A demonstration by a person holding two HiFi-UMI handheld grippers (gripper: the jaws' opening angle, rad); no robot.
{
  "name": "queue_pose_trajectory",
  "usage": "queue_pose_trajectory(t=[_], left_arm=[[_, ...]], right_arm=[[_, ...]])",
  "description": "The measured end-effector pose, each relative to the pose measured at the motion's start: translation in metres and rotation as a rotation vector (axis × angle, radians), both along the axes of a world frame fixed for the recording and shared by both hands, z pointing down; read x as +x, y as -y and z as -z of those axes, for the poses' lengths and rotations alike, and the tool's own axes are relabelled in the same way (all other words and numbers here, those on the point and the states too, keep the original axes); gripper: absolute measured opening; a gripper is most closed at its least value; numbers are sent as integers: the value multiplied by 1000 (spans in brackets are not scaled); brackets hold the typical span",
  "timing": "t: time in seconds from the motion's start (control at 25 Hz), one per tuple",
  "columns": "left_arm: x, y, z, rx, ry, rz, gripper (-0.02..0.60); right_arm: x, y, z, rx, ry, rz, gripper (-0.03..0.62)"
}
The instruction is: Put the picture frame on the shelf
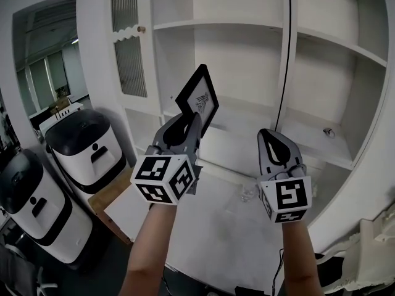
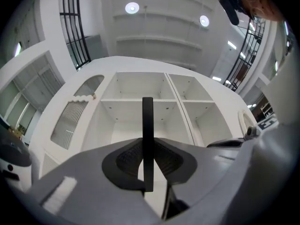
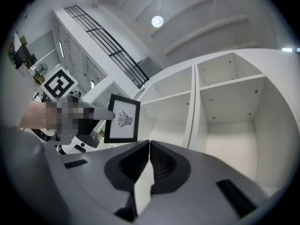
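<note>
A black picture frame (image 1: pixel 199 99) with a white print stands tilted in the air before the white shelf unit (image 1: pixel 247 23). My left gripper (image 1: pixel 192 121) is shut on its lower edge. In the left gripper view the picture frame (image 2: pixel 147 139) shows edge-on as a dark bar clamped between the pads. In the right gripper view the picture frame (image 3: pixel 122 119) hangs at the left, with the left gripper (image 3: pixel 96 114) holding it. My right gripper (image 1: pixel 270 134) is shut and empty, to the right of the frame; its tips (image 3: pixel 149 142) meet before the shelf compartments.
A black cable (image 1: pixel 285 54) hangs down the shelf's middle divider. A small metal object (image 1: pixel 329 132) lies on the right shelf board. Two white-and-black machines (image 1: pixel 86 147) stand at the left by a wooden board (image 1: pixel 114 196). A louvred cabinet door (image 1: pixel 126 36) is at upper left.
</note>
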State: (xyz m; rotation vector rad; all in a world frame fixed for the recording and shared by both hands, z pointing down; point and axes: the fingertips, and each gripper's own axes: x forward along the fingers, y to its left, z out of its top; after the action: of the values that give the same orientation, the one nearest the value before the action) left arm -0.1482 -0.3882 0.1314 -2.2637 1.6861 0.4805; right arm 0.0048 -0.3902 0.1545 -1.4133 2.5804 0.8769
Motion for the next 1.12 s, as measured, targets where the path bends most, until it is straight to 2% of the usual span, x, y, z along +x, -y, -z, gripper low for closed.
queue_pose_trajectory(t=[0.28,0.52,0.64,0.8,0.96,1.12], left_arm=[[-19,23,2,-57,-342,-189,74],[-25,54,-7,-126,-549,-346,74],[-27,69,-16,-191,-654,-406,74],[-31,89,-32,-303,-845,-498,74],[-32,106,-54,-410,-992,-540,74],[-32,114,-74,-478,-1052,-530,74]], right_arm=[[0,5,-6,-4,-15,-44,10],[2,11,-4,4,-40,-107,11],[3,17,1,7,-28,-135,11],[-4,23,7,8,-11,-152,11],[-17,26,2,7,-50,-171,11],[-27,26,-1,22,-87,-198,11]])
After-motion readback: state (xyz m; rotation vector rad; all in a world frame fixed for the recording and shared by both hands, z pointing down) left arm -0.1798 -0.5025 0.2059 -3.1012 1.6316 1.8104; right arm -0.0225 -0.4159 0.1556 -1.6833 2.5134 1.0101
